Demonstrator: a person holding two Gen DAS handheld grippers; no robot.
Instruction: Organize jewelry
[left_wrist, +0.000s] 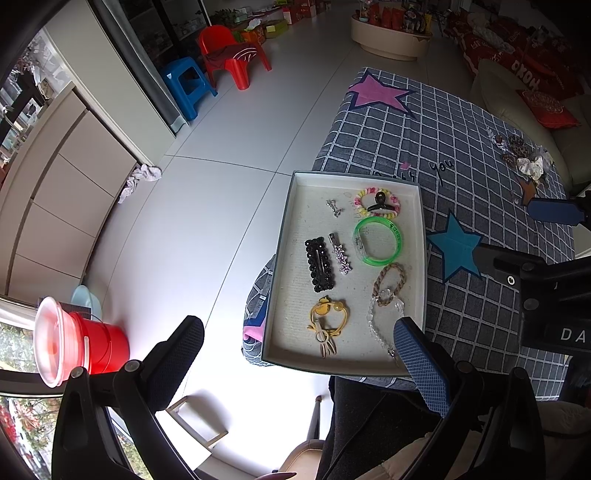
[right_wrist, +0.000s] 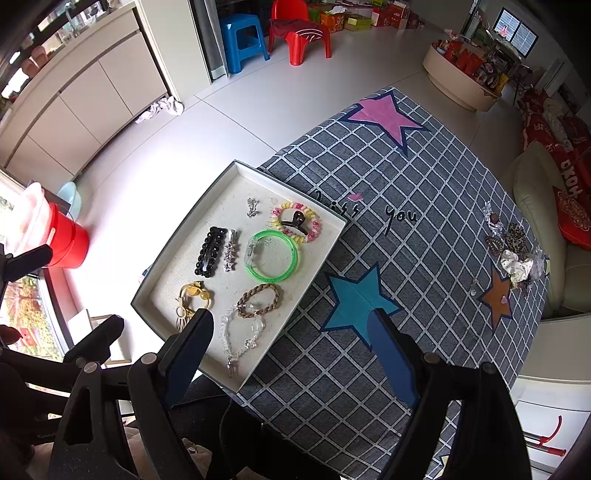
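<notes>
While both grippers' fingers are held spread and empty above the tray (right_wrist: 155, 291), a loose heap of scrunchies and clips (right_wrist: 517, 254) is seen far across the bench; light, soft pieces, best pinched through bunched fabric.
</notes>
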